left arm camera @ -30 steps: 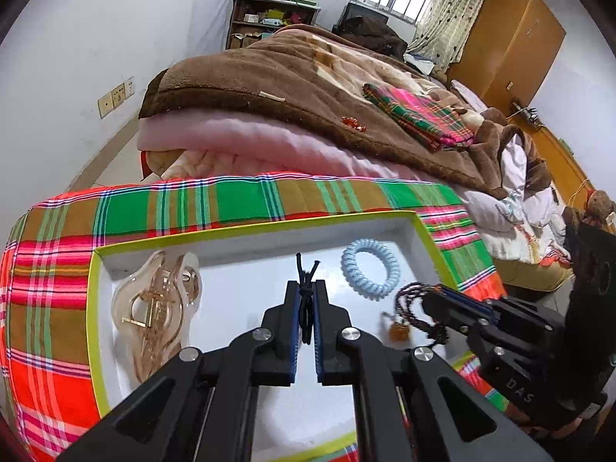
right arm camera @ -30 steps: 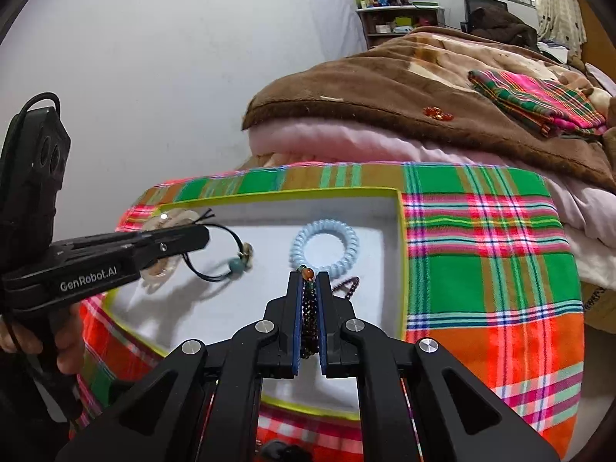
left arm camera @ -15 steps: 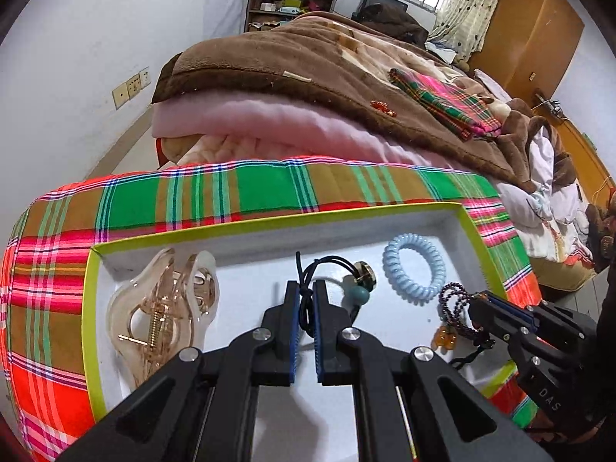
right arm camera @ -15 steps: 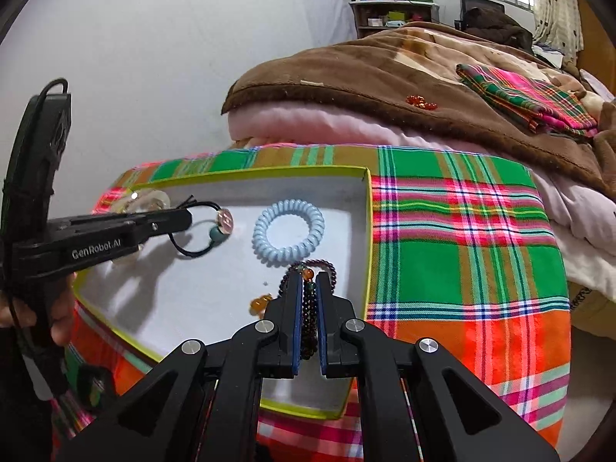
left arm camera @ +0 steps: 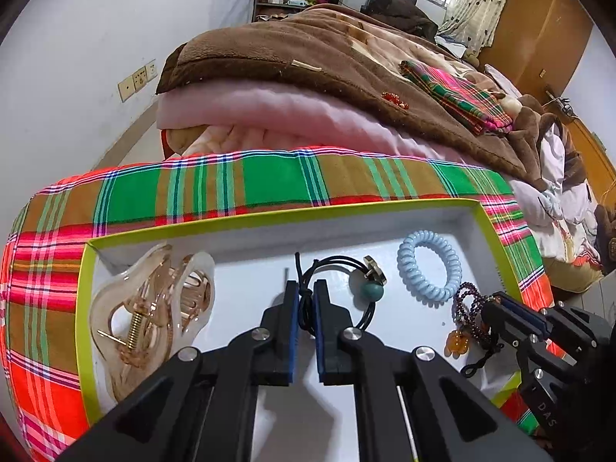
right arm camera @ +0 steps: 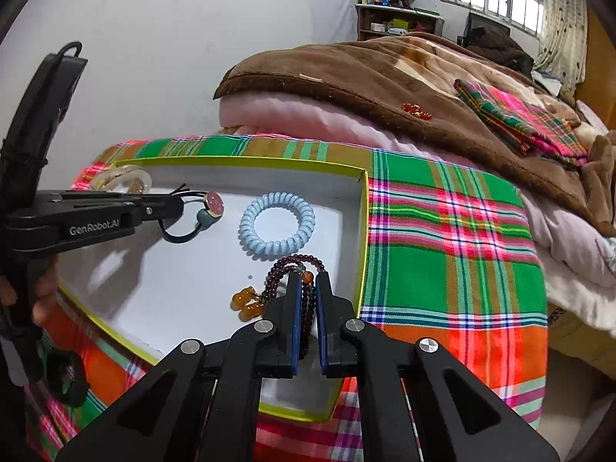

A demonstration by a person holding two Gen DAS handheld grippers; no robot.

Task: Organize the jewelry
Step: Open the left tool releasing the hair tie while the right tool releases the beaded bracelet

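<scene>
A white tray with a yellow-green rim (left arm camera: 269, 217) (right arm camera: 362, 231) lies on a plaid cloth. My left gripper (left arm camera: 306, 288) (right arm camera: 181, 202) is shut on a black hair tie with a green bead and round charm (left arm camera: 371, 290) (right arm camera: 208, 211), low over the tray's middle. My right gripper (right arm camera: 308, 281) (left arm camera: 491, 304) is shut on a dark purple bead bracelet with amber beads (right arm camera: 292, 265) (left arm camera: 467, 304), low over the tray's right part. A light blue spiral hair tie (left arm camera: 429, 265) (right arm camera: 277, 225) and a clear amber claw clip (left arm camera: 150, 304) (right arm camera: 119, 179) lie in the tray.
The plaid cloth (left arm camera: 246, 184) (right arm camera: 454, 238) covers the surface under the tray. A bed with a brown blanket (left arm camera: 327, 57) and pink quilt lies just beyond. A folded plaid cloth (right arm camera: 519, 115) and a small orange item (left arm camera: 394, 98) rest on the blanket. A white wall is on the left.
Both grippers have come lower and closer over the tray with their items. The hair tie's bead and charm and the bracelet's amber beads now hang near the tray floor.
</scene>
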